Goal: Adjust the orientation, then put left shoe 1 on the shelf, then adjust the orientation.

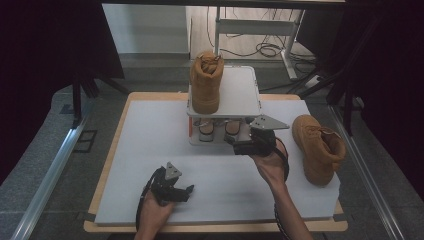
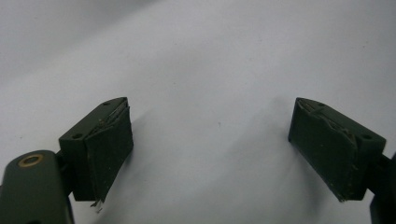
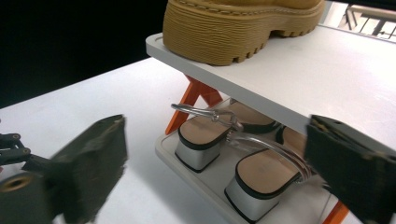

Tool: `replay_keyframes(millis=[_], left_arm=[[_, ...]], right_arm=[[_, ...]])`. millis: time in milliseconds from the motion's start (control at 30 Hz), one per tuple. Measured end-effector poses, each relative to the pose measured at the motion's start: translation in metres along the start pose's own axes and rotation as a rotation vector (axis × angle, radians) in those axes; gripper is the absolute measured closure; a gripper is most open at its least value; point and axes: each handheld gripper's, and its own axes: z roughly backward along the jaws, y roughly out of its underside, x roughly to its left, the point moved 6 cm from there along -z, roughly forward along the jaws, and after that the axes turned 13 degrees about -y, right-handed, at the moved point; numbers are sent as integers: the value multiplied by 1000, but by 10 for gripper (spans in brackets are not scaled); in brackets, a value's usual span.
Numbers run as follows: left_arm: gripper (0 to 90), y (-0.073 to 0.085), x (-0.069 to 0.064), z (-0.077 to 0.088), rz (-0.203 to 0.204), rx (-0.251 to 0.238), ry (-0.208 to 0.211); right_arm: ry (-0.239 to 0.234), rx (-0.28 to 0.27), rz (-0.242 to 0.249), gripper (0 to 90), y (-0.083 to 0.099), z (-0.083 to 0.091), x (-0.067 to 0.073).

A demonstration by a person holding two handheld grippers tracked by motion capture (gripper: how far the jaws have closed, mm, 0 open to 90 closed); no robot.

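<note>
Sandals (image 3: 233, 154) sit between open right gripper (image 3: 215, 163) jaws.

On my rack (image 1: 248, 95), one boot (image 1: 206, 82) stands top left; sandals (image 1: 218, 127) sit beneath; another boot (image 1: 318, 147) lies right.

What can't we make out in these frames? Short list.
- Sandals: high view, top shelf covers them but the heels.
- Boot on shelf: right gripper view, upper cut off by top edge.
- Left claw: high view, too small to read its jaw gap.
- Right claw: near jaw blurred.
</note>
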Motion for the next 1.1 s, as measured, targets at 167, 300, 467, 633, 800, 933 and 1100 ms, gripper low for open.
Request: replay_keyframes(millis=[167, 300, 467, 633, 800, 933, 1100], left_arm=[[136, 0, 0, 0, -2, 0, 2], [136, 0, 0, 0, -4, 1, 1], [136, 0, 0, 0, -1, -1, 2], [136, 0, 0, 0, 0, -1, 1], [136, 0, 0, 0, -1, -1, 2], [136, 0, 0, 0, 0, 1, 0], [136, 0, 0, 0, 1, -1, 2]], right_arm=[[24, -5, -21, 0, 9, 8, -5], [36, -6, -35, 0, 15, 16, -9], [39, -12, -49, 0, 22, 24, -11], [54, -13, -61, 0, 29, 31, -14], [73, -10, -64, 0, 34, 38, -17], [90, -13, -76, 0, 38, 45, -19], [108, -18, -88, 0, 42, 54, -21]])
